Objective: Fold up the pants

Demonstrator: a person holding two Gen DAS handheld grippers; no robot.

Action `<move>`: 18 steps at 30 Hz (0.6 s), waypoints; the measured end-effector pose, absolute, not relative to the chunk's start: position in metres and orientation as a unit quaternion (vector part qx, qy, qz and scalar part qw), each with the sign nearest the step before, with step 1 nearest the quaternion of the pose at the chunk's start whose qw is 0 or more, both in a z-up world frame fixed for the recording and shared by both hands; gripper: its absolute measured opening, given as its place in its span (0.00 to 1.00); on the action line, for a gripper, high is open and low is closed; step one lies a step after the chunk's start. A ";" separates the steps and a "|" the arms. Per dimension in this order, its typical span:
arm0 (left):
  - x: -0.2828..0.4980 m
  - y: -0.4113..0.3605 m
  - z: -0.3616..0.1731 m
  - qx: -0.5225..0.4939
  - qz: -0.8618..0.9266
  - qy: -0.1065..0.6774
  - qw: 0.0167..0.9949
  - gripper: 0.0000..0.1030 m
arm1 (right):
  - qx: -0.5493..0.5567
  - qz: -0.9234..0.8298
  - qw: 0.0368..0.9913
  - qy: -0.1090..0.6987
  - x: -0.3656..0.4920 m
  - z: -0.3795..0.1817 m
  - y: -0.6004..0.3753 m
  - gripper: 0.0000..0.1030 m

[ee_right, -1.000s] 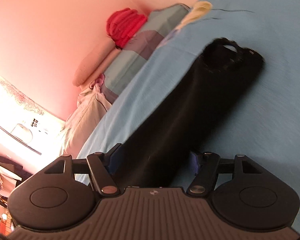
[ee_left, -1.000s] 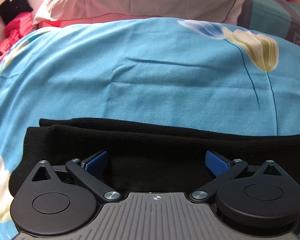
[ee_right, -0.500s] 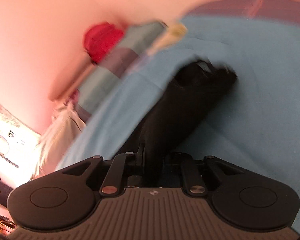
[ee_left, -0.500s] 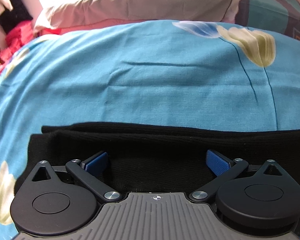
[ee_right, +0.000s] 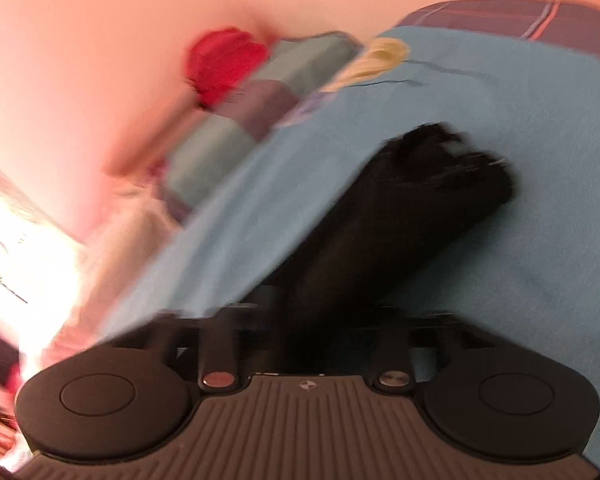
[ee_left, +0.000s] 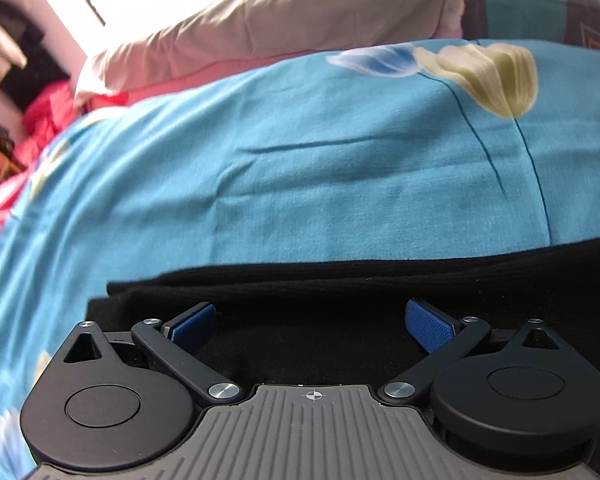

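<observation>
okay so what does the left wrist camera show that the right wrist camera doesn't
Only the left wrist view shows the left gripper, jaws wide open over the flat end of the black knit pants, plus a beige pillow. Only the right wrist view, which is blurred, shows the right gripper with jaws shut on the pants, whose far end is bunched, and a red cloth bundle. Both show the turquoise flowered bedsheet.

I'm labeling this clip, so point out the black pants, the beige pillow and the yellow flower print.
black pants point(ee_left: 340, 280): left wrist view, upper folded edge.
beige pillow point(ee_left: 292, 12): left wrist view, top face.
yellow flower print point(ee_left: 492, 76): left wrist view, petals.
</observation>
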State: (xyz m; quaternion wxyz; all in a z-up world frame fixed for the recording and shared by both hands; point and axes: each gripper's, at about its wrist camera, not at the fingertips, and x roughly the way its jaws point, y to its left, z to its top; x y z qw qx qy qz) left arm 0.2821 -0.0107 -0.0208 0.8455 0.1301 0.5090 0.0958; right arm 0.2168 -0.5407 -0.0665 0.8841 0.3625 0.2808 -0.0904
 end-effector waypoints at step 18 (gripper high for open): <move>0.285 -0.011 -0.022 0.142 0.089 0.507 0.846 1.00 | 0.371 -0.090 0.891 0.246 0.187 -0.069 -0.512 0.57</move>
